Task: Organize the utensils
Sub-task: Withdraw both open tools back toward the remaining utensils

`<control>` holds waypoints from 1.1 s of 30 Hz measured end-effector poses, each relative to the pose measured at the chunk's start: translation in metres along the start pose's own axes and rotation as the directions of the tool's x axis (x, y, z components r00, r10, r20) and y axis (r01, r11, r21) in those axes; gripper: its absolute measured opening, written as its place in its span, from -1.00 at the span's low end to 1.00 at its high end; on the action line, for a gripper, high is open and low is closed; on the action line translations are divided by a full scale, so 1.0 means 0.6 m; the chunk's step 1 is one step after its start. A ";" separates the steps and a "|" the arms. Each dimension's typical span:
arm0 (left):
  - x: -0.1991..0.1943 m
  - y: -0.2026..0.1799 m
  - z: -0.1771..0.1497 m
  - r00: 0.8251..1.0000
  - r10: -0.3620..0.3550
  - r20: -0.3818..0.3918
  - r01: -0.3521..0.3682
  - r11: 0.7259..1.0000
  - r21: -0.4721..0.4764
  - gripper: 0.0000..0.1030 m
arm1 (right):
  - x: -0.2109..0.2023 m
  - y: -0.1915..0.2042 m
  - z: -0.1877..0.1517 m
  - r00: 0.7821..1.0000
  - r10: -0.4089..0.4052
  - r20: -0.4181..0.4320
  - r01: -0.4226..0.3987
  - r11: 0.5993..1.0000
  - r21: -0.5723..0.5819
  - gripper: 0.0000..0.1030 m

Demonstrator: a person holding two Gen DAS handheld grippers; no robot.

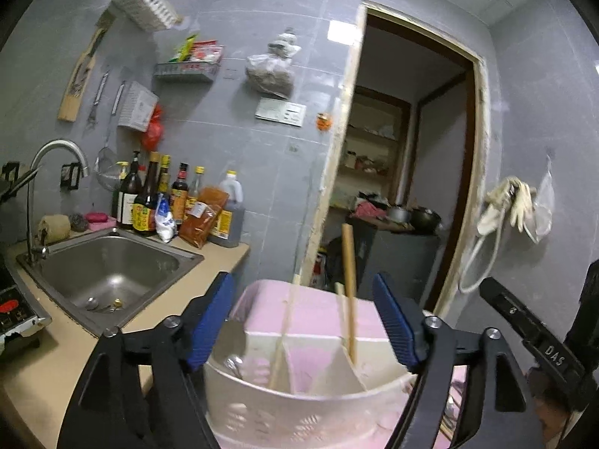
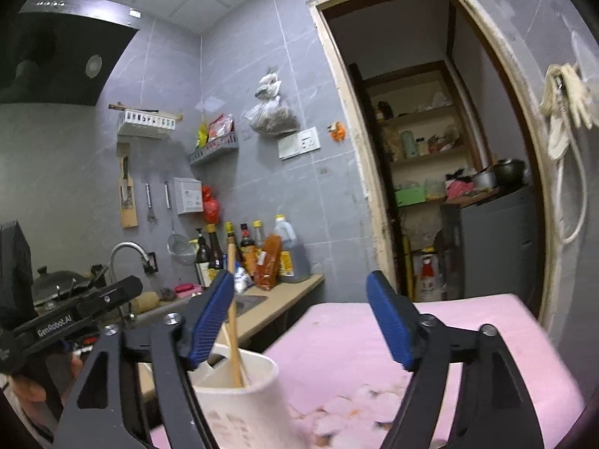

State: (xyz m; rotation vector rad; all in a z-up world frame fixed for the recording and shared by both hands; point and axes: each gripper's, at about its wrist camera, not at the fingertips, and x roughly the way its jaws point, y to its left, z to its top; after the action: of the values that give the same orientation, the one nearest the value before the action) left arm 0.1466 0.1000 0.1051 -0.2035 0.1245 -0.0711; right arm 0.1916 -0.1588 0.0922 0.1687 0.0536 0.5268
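A grey-tiled kitchen wall [image 1: 262,172] with an open wood-trimmed doorway [image 1: 411,172] fills the background in both views. Along it runs a beige countertop [image 1: 56,355] holding a stainless steel sink [image 1: 112,273] with a curved chrome tap [image 1: 56,153]; a row of dark sauce bottles [image 1: 157,198] stands at the counter's back edge, just beside the sink's far corner. In the right wrist view a black range hood [image 2: 56,45] hangs in the upper left.

A pink padded surface [image 2: 430,344] spreads out beyond the counter's end, towards the doorway. On it, near its edge closest to the counter, stands a cream plastic utensil holder with a slotted wall and inner dividers [image 1: 299,408]. Two pale wooden chopsticks [image 1: 350,292] stand upright in its right-hand compartment, and another light stick leans in the middle compartment. A metal spoon [image 1: 234,364] lies in the left compartment, blurred.

The left gripper [image 1: 303,321], black with blue ribbed pads, is spread wide, its fingers flanking the holder's rim with nothing pressed between them; the chopsticks stand in the gap, apart from both pads. The right gripper [image 2: 299,321] is likewise spread, empty, over the pink surface, with the holder at its left finger. Each view catches the other tool's black body at its edge
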 end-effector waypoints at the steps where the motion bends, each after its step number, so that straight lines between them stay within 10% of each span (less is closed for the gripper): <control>1: -0.003 -0.014 -0.002 1.000 -0.006 -0.003 0.006 1.000 0.021 0.57 | -0.014 -0.005 0.002 1.000 -0.014 -0.002 0.014 1.000 -0.014 0.57; 6: -0.011 -0.077 -0.019 0.998 -0.053 -0.020 0.055 0.991 0.125 0.79 | -0.075 -0.035 0.011 0.997 -0.076 0.001 0.076 0.995 -0.062 0.99; 15: 0.019 -0.166 -0.077 0.970 -0.158 -0.185 0.199 0.952 0.233 0.80 | -0.150 -0.124 0.005 0.970 -0.233 -0.069 0.224 0.967 -0.118 1.00; 26: 0.112 -0.231 -0.167 0.838 -0.201 -0.506 0.329 0.928 0.176 0.77 | -0.129 -0.219 -0.061 0.873 -0.309 -0.377 0.294 0.951 -0.100 0.86; 33: 0.162 -0.236 -0.212 0.709 -0.224 -0.669 0.368 0.926 0.079 0.03 | -0.079 -0.245 -0.108 0.798 -0.210 -0.565 0.220 0.974 -0.051 0.24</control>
State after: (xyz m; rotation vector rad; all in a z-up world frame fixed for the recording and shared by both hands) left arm 0.2177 -0.0716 -0.0007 0.0251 0.7883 -0.4853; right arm 0.2173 -0.2986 0.0035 0.0142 0.6598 0.3312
